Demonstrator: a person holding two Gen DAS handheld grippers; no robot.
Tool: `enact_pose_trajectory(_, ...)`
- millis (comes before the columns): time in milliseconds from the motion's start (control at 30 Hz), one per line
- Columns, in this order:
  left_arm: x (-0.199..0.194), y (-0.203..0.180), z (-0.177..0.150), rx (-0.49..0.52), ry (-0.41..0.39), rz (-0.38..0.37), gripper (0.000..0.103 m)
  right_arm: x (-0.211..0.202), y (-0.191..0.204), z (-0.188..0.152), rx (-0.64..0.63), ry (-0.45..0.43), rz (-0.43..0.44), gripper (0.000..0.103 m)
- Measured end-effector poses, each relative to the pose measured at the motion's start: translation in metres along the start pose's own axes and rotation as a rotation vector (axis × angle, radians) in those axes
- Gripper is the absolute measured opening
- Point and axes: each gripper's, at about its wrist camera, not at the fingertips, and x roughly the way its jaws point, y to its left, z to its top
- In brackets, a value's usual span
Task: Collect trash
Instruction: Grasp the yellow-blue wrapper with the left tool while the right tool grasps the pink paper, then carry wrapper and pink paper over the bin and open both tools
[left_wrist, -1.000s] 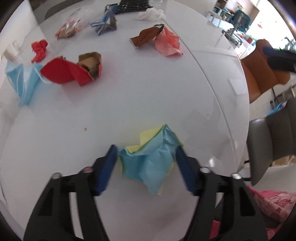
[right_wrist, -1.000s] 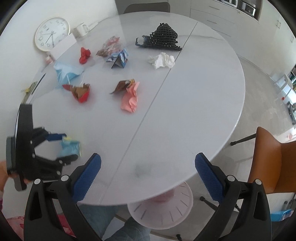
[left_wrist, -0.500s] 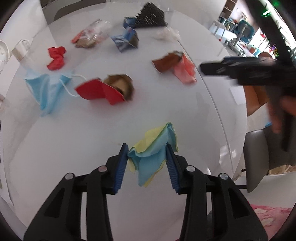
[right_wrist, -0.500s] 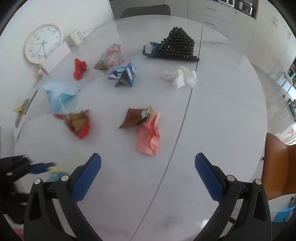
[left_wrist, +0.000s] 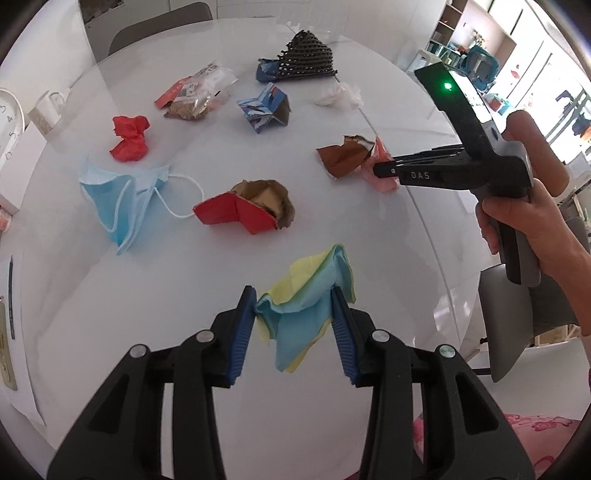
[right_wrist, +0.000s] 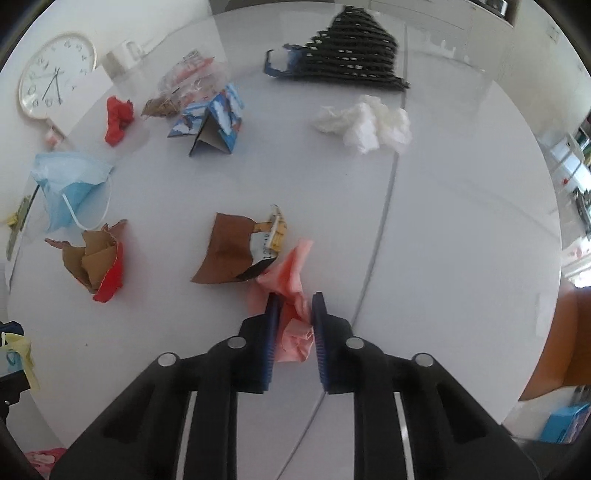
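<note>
Spanning both views, round white table (right_wrist: 461, 229) carrying scattered litter: black mesh netting (right_wrist: 354, 48), pale blue face mask (left_wrist: 122, 199), torn red-and-brown carton (left_wrist: 251, 210), white crumpled tissue (right_wrist: 365, 125). Left gripper (left_wrist: 293, 299), lifted clear of the tabletop, clamps a crumpled blue-and-yellow paper wad (left_wrist: 306, 299) between its pads. Right gripper (right_wrist: 293, 299), nearly closed, pinches a crumpled pink paper (right_wrist: 291, 291) lying on the table beside a torn brown wrapper (right_wrist: 229, 251).

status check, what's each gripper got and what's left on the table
Left gripper shut on blue-yellow paper wad, lifted. Right gripper shut on pink paper beside brown wrapper. Face mask, tissue remain.
</note>
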Motion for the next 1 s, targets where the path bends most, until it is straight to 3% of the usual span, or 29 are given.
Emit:
enact_pose_trajectory(300,-0.018,-0.043,0.006,0.06,-0.024,-0.045,0.04,-0.075,-0.031,-0.043,0.062,-0.066,0.049,0.017)
enact_pose_trajectory(567,-0.029,-0.114,0.008,0.093,-0.04,-0.147,0.04,-0.147,-0.062,-0.137,0.016,-0.032,0.039,0.017)
enact_pose_trajectory(767,-0.024,-0.174,0.001,0.128,-0.01,-0.183,0.04,-0.141,-0.086,-0.193,0.011,0.051,0.071,0.018)
enact_pose_trajectory(1000,-0.013,-0.222,-0.01,0.111,0.029,-0.191,0.04,-0.122,-0.094,-0.216,-0.085,0.092,0.109,0.02)
